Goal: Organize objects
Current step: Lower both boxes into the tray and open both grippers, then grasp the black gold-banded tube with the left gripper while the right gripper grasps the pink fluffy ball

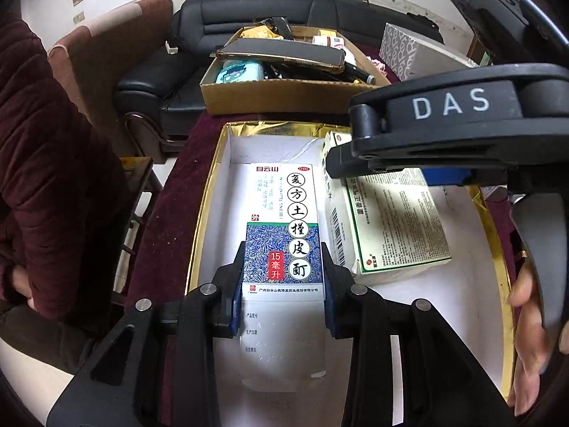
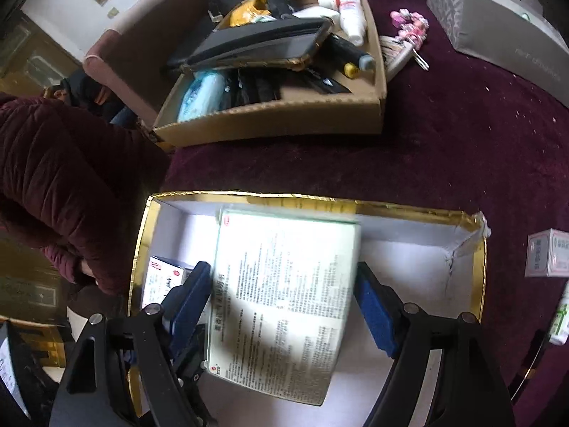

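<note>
My left gripper [image 1: 283, 277] is shut on a tall white-and-blue medicine box [image 1: 284, 227] and holds it inside a shallow gold-rimmed white tray [image 1: 209, 192], at its left side. A green-and-white medicine box [image 1: 387, 224] lies beside it in the tray. In the right wrist view that green-and-white box [image 2: 284, 284] sits between the blue pads of my right gripper [image 2: 284, 302]; the left pad touches its edge and the right pad [image 2: 377, 316] stands a little clear. The blue box [image 2: 161, 277] shows at the tray's [image 2: 426, 210] left.
A cardboard box [image 2: 284, 121] full of a tablet, tubes and packets stands behind the tray on the dark red cloth [image 2: 462, 142]. A grey carton [image 2: 498, 28] is at the far right. Small medicine boxes [image 2: 547, 252] lie right of the tray. A black sofa [image 1: 249, 17] is behind.
</note>
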Tool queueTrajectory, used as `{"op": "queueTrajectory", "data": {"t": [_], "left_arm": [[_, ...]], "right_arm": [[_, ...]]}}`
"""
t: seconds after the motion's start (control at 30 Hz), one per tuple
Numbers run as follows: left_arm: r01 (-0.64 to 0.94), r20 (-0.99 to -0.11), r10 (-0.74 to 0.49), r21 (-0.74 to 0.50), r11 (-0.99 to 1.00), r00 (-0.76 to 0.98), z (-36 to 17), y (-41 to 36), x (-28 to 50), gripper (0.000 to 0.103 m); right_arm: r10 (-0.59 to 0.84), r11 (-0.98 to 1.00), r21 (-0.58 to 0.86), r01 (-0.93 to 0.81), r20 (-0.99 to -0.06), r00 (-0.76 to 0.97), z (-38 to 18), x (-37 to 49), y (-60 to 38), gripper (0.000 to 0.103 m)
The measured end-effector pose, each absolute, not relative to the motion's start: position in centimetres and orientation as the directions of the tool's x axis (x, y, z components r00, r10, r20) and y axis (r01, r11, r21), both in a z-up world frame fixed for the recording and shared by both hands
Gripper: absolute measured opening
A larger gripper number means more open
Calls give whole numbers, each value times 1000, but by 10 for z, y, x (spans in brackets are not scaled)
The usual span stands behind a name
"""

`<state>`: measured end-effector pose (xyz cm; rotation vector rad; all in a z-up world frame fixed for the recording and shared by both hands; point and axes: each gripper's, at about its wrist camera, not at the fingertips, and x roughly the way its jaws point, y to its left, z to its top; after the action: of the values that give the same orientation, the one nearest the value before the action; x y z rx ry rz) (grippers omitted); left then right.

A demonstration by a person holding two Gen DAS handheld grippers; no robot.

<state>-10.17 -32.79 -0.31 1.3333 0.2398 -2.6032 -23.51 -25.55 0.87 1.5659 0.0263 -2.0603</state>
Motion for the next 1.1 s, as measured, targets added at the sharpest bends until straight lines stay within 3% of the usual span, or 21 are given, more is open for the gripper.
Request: {"op": "queueTrajectory", "data": {"t": [0.13,0.2,0.3,0.47,0.67,0.9,1.1], "left_arm": [[255,-794,-102,-69,-964,-600,6,-327,-96,38],[249,-782,-87,-90,-964,-618,12,-328,-91,47],[237,-744,-64,-130,-963,-666,28,-324,-71,47],[109,-714,84,-220,-969,-695,34,-293,-37,47],[102,-764,22,-114,-988,-645,14,-257,-32,47],[56,-757,100,-178,-982,-645,19,-223,-30,47],[28,-731,64,-113,-993,-679,36,-176,-30,47]], "right_arm": [[-428,-831,294,473,-881,-204,22,-232,-255,81],[-447,-818,288,498,-863,-236,34,-226,-249,81],[-481,-806,311,503,-840,-252,47,-219,-229,81],[-561,-765,374,524,-786,-258,60,-195,-181,81],[-597,-768,430,475,-750,-285,47,-169,-90,81],[-564,-818,439,372,-737,-371,44,-175,18,81],[-478,-878,402,258,-726,-495,53,-202,107,81]]}}
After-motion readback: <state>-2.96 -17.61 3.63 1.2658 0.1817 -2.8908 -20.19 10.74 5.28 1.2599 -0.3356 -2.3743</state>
